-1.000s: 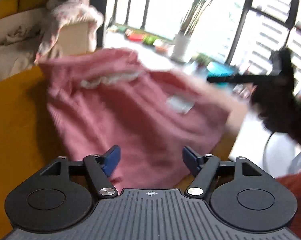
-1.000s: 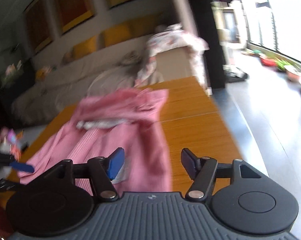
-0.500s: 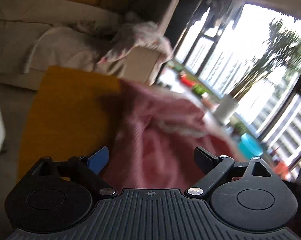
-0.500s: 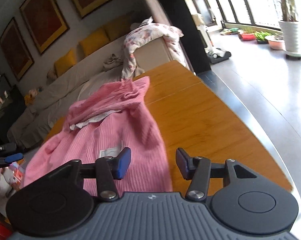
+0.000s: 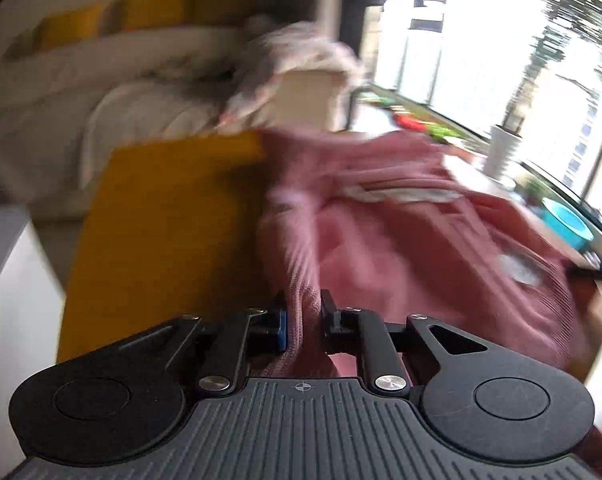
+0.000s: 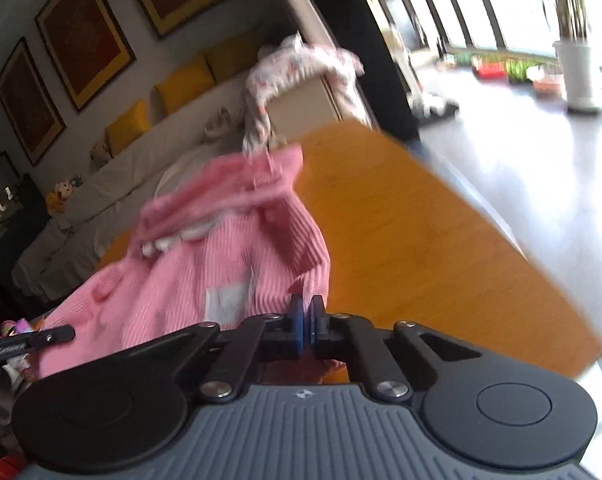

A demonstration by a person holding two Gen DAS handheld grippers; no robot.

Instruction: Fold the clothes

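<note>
A pink ribbed garment (image 5: pixel 401 248) with a white inner trim and a white label lies rumpled on an orange wooden table (image 5: pixel 165 224). My left gripper (image 5: pixel 303 322) is shut on a bunched edge of the garment at its near left side. In the right wrist view the same pink garment (image 6: pixel 221 276) spreads to the left, and my right gripper (image 6: pixel 305 326) is shut on its near right edge, blue pads pressed together over the cloth. The table (image 6: pixel 421 248) stretches away to the right.
A pale sofa (image 6: pixel 141 168) with yellow cushions stands beyond the table, a floral cloth (image 6: pixel 301 68) draped over a chair back. A white planter (image 6: pixel 581 76) stands on the floor by the windows. The other gripper's tip (image 6: pixel 29 340) shows at the left edge.
Both grippers were open half a second ago. Each has now closed on a near edge of the pink garment. The left view has swung and is blurred.
</note>
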